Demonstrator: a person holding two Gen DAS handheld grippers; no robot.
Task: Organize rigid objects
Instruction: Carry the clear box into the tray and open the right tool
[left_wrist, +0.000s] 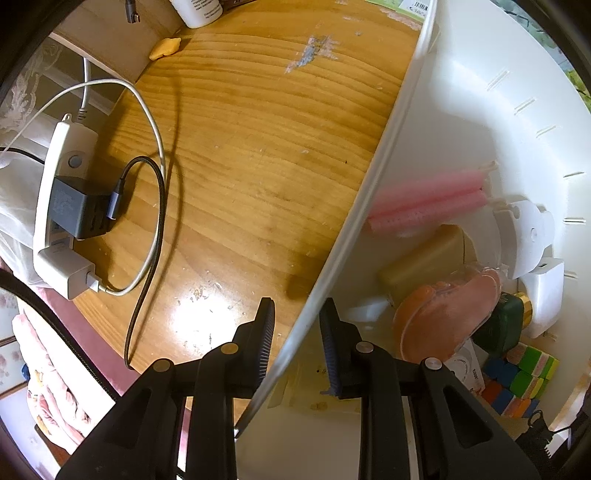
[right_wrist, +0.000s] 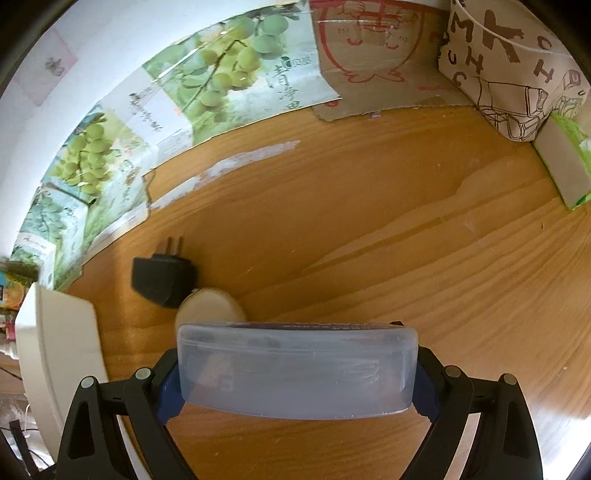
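Observation:
My left gripper points down over the white bin's near wall, one finger outside and one inside, shut on the rim. In the bin lie pink foam rollers, a tan block, an orange case, a green jar, a colour cube and a white adapter. My right gripper is shut on a clear plastic box that spans both pads, over the wooden table. Behind the box lie a black plug adapter and a white round disc.
A white power strip with chargers and looping cables sits at the table's left edge, near a yellow piece and a white bottle. Printed cardboard, a paper bag and a green-white carton line the back. The bin's corner stands left.

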